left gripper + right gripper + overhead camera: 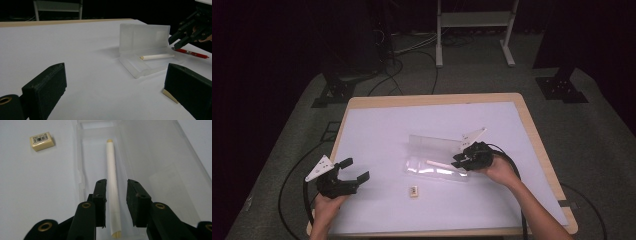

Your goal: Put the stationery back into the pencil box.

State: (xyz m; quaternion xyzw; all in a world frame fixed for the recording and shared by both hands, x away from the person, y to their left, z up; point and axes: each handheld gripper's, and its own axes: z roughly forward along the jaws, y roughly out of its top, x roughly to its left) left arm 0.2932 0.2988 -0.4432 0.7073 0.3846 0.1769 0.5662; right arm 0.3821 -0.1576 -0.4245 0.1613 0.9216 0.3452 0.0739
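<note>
A clear plastic case (434, 145) lies open mid-table with its lid standing upright. Inside its tray rests a white stick (439, 163), which the right gripper view shows lengthwise (111, 165). My right gripper (116, 185) hovers over the stick's near end, jaws apart on either side with a gap, not pressing it; in the high view that right gripper (460, 161) is at the case's right end. A cream eraser (414, 191) lies on the sheet in front of the case. My left gripper (356, 168) rests open at the front left, nothing between its jaws.
A red pen (191, 52) lies on the sheet beside the case's far end, under the right gripper (177, 41). A white sheet covers the wooden table (532, 130). Cables, stand feet and a white frame sit on the floor beyond.
</note>
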